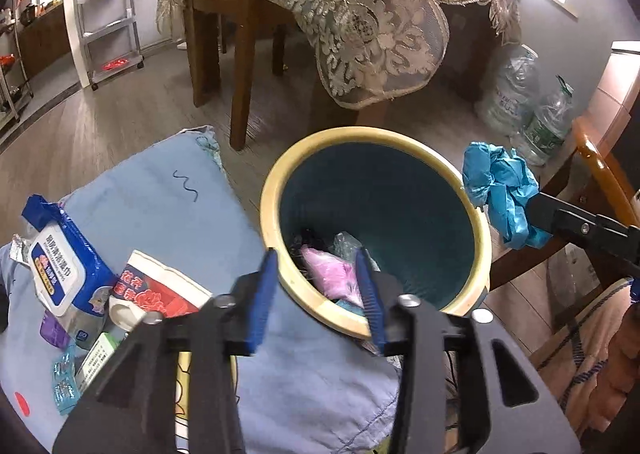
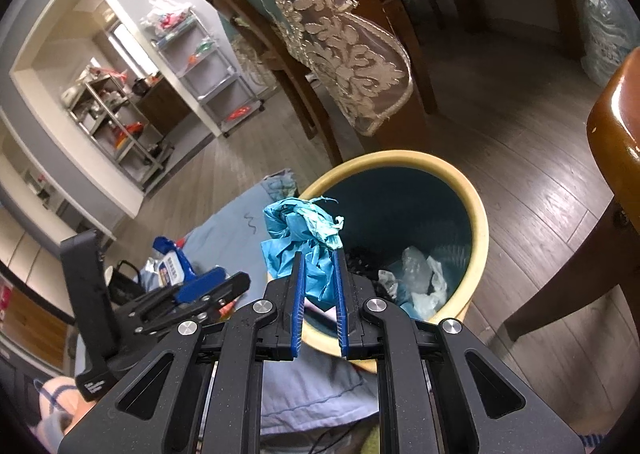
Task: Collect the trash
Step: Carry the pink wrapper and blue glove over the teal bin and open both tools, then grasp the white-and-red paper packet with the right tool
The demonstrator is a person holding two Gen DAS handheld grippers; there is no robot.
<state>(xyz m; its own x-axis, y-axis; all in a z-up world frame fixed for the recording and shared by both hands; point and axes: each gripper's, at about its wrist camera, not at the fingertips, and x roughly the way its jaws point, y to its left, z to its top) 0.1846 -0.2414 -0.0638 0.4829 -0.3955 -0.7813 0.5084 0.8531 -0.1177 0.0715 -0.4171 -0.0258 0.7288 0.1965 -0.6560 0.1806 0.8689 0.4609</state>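
The crumpled blue trash (image 2: 302, 244) sits pinched between the blue pads of the right gripper (image 2: 318, 254), whose jaws are drawn narrow around it, just above the near rim of the bin; the left wrist view shows the same wad (image 1: 500, 190) from the side, beside the bin's right rim with the gripper's black finger behind it; the yellow-rimmed bin (image 1: 272, 190) stands on the wooden floor with a dark teal inside; the left view shows a pink wad (image 1: 332, 274) in it, while the right view shows clear and white crumpled scraps (image 2: 420, 278) instead; the left gripper (image 1: 320, 294) hangs wide apart and empty over the bin's near rim; only the left view shows clearly the wipes pack (image 1: 64, 266) and a red-and-white packet (image 1: 160, 290) on the blue cloth (image 1: 160, 194); a lace tablecloth (image 1: 372, 34) hangs beyond.
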